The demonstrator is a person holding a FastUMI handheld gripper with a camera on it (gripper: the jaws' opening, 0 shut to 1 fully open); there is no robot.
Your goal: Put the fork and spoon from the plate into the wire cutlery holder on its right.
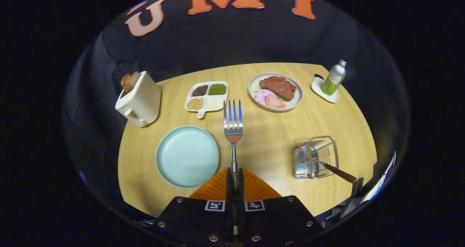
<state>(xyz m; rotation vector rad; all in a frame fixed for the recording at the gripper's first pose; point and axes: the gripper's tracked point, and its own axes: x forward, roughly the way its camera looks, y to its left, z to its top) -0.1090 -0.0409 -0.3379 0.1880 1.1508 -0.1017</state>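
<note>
I've got the tongs [234, 181] closed tight on the fork [233, 125], gripped low on its handle, tines pointing up & away from me, held above the tabletop [269, 130]. Landmark is the wire cutlery holder [316, 157]: fork hangs well to its left, w/ the pale blue plate [187, 156] further left again, now bare. A brown-handled utensil [336, 171], prob. the spoon though its head is hidden, already leans out of the holder toward me. Beyond the holder: meat dish [275, 90], bottle on its saucer [334, 78]; far left of it, snack tray [207, 96] & toaster [138, 100].

Risks as I judge them: grip is narrow & near the handle end, so the fork could pivot or slip when I swing right. Holder looks light; tines catching a wire or knocking that leaning handle could tip it or flick the utensil out. Releasing too high = bounce-out.
</note>
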